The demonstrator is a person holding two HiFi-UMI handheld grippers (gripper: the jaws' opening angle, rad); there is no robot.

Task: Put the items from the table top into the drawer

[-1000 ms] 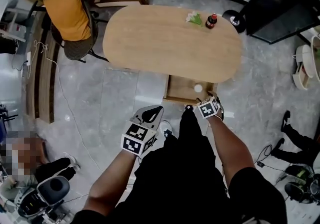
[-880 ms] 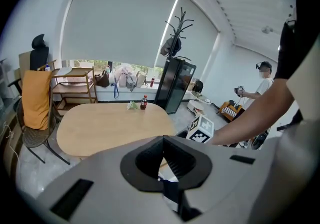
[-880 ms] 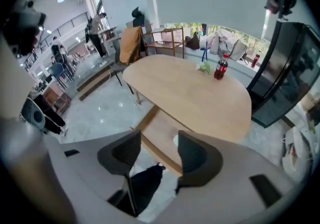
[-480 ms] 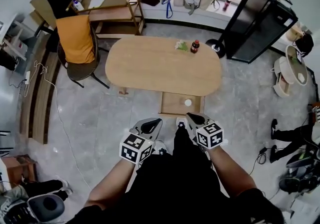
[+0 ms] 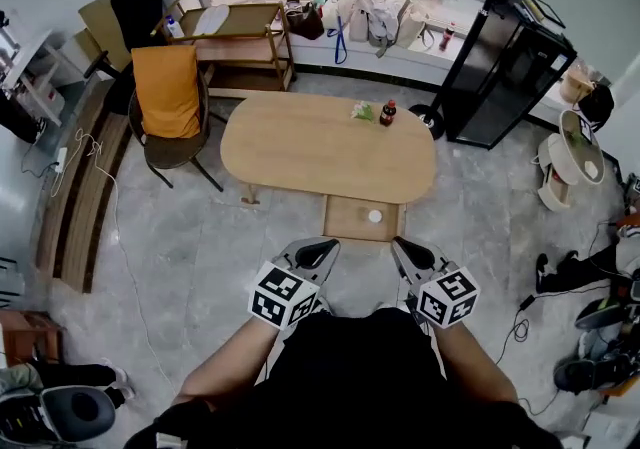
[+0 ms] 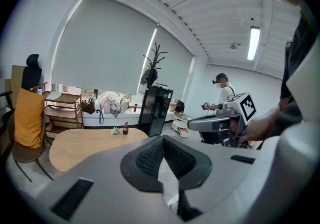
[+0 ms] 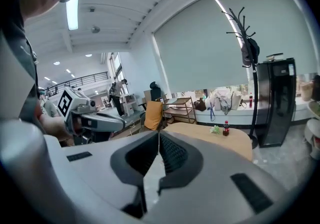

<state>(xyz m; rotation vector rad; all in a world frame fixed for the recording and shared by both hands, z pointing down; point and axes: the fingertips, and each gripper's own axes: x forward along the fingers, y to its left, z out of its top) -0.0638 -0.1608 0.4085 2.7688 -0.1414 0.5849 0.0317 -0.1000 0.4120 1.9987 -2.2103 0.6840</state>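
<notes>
A small dark bottle [image 5: 387, 114] with a red cap stood at the desk's [image 5: 300, 152] far edge, its label too small to read. A green-and-white bundle [image 5: 362, 111] lay just beside it. At the near edge the open drawer [image 5: 345, 219] held a white round item [image 5: 374, 217]. The left gripper [image 5: 325, 249] and right gripper [image 5: 403, 247] were closed and empty.
</notes>
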